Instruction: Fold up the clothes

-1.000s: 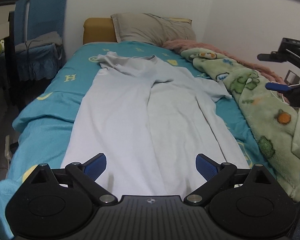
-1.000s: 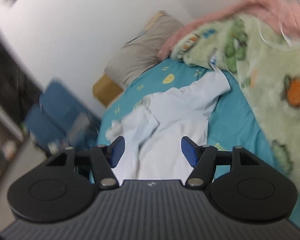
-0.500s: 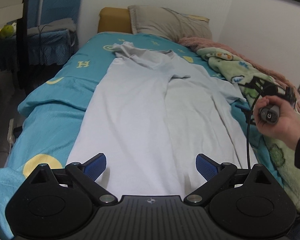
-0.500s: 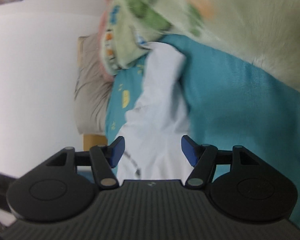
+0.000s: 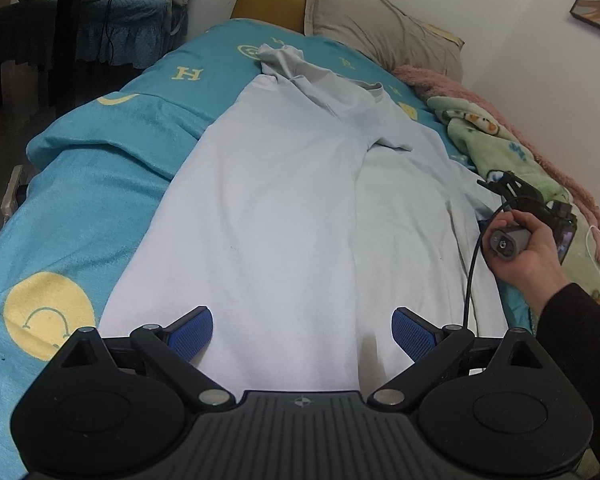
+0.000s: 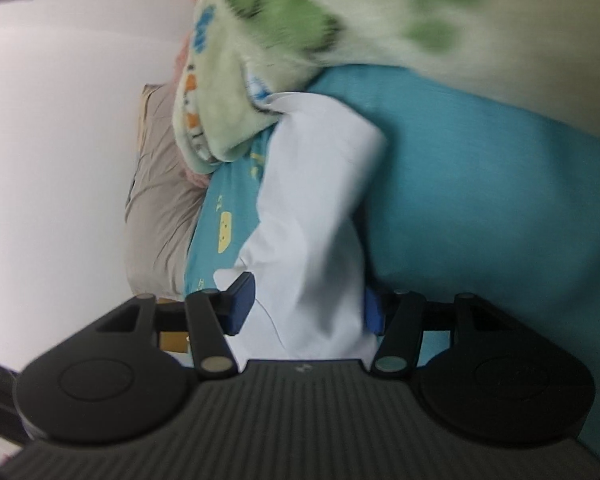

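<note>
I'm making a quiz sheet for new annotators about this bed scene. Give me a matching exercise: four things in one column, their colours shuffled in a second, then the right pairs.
Things:
1. shirt
2. bedsheet
3. pillow
4. blanket

Colours:
a. green with cartoon prints
b. pale, near white
c. grey-beige
d. teal with yellow marks

Pairs: 1-b, 2-d, 3-c, 4-a

A bed [image 5: 100, 168] with a teal cover printed with yellow shapes fills the frame. At its head, top centre, a grey pillow [image 5: 384, 32] leans on an ochre headboard [image 5: 268, 0] against a white wall [image 5: 520, 40]. A framed picture [image 5: 596, 8] hangs upper right. Upper left, blue-covered chairs [image 5: 100, 36] stand on dark floor.
</note>
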The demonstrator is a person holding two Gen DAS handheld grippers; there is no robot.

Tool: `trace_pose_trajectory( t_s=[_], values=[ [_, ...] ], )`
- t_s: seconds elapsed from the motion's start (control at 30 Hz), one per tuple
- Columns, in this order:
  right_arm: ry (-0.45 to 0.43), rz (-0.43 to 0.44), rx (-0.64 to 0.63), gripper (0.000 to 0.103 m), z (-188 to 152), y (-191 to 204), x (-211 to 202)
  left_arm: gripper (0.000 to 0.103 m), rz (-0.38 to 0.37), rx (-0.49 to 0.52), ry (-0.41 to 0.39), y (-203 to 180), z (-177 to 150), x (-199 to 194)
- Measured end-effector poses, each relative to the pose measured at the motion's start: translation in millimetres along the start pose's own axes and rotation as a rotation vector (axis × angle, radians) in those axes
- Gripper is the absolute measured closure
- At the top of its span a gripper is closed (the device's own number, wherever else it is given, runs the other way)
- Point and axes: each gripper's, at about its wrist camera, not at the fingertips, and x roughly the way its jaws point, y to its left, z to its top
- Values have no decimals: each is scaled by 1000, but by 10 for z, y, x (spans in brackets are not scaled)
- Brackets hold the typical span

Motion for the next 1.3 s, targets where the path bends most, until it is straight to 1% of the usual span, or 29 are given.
trace_pose_trajectory(
  t_s=[0.07,0.17,0.27,0.3,0.33,0.4,0.47,0.5,0.57,0.63,0.73,0.83,0.9,0.97,1.03,1.1,1.17,1.2,1.27,1.3],
  values=[
    [-37,-3,-56,45,35,88,60,5,-4,-2,0,-13,2,8],
    [-70,-45,-198,45,115,269,195,5,-8,-8,6,-29,-1,41],
    [-55,-121,-342,46,135,501,324,5,-17,-28,11,-20,41,86],
    [-48,-148,-390,53,138,581,367,5,-24,-36,11,-11,60,95],
    [-41,-174,-437,72,141,661,409,5,-29,-41,12,-10,75,107],
    [-26,-228,-532,95,147,821,493,5,-38,-40,30,-19,90,136],
    [-11,-282,-628,96,154,980,578,5,-50,-18,64,-50,83,159],
    [-3,-309,-675,96,157,1060,620,6,-52,-9,63,-52,79,133],
    [-30,-325,-792,96,30,1326,580,6,-58,2,58,-48,77,76],
    [-73,-313,-910,96,-240,1647,515,6,-62,-8,40,-1,109,-17],
    [-138,-287,-1084,96,-677,2127,412,7,-23,16,-16,86,184,-193],
    [-190,-260,-1301,96,-1297,2515,362,7,16,15,-77,228,278,-363],
    [-194,-233,-1436,96,-1790,2641,359,7,30,-10,-114,361,362,-472],
    [-168,-197,-1558,96,-2308,2648,426,7,54,-21,-163,479,445,-581],
    [-123,-171,-1672,96,-2802,2552,537,7,89,-17,-209,580,511,-655],
    [-74,-163,-1771,96,-3224,2404,660,7,110,-34,-225,690,559,-679],
    [-27,-174,-1823,96,-3494,2297,783,7,123,-58,-223,793,604,-670],
    [-8,-185,-1835,95,-3575,2255,841,8,127,-60,-213,818,629,-635],
    [28,-200,-1818,94,-3650,2227,846,11,123,-64,-198,852,650,-587],
    [69,-197,-1786,94,-3613,2249,847,13,117,-61,-199,858,660,-584]
  ],
)
